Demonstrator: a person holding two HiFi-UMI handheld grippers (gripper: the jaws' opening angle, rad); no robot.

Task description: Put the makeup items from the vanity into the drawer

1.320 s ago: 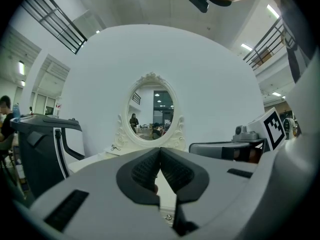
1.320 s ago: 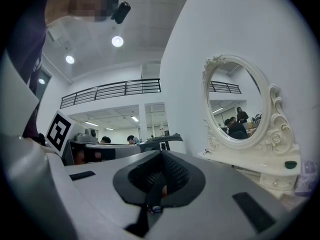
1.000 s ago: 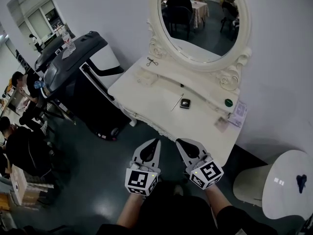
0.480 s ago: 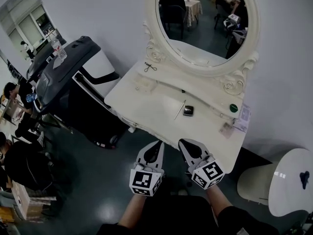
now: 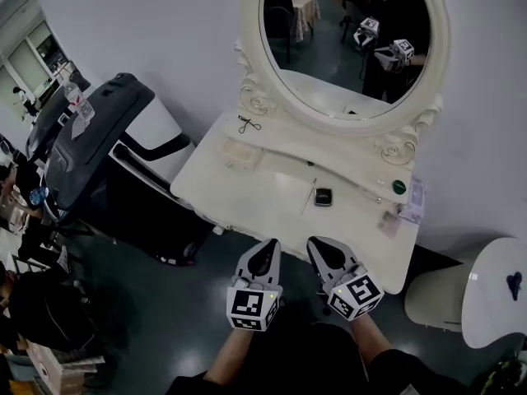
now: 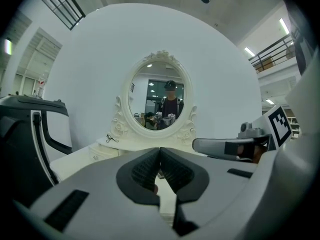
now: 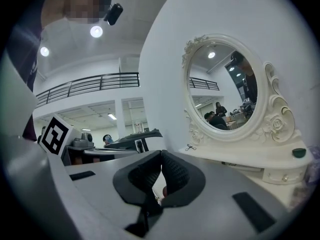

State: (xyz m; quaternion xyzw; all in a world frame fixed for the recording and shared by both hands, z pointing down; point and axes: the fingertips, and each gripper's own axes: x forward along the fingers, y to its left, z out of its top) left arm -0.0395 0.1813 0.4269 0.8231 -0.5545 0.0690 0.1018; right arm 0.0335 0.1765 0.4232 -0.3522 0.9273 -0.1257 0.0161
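On the white vanity [image 5: 247, 189] lie a small black compact [image 5: 323, 197] and a thin stick [image 5: 309, 197] beside it. A black eyelash curler [image 5: 249, 123] rests on the raised shelf at the left, and a green round lid [image 5: 399, 187] at the right. A small packet [image 5: 389, 223] and a printed card [image 5: 414, 200] lie at the right end. My left gripper [image 5: 268, 246] and right gripper [image 5: 316, 243] hang side by side just short of the front edge. Both are shut with nothing in them, as the left gripper [image 6: 160, 151] and right gripper [image 7: 161, 156] show in their own views.
An oval mirror [image 5: 346, 48] backs the vanity and reflects both grippers. A dark treadmill [image 5: 99, 130] stands close at the left. A white round stool [image 5: 494, 290] sits at the right. A small clear box [image 5: 235, 151] lies on the tabletop's left part.
The view has drawn nearer to the vanity, so the mirror now reflects the grippers. Both grippers stay shut, side by side, at the front edge.
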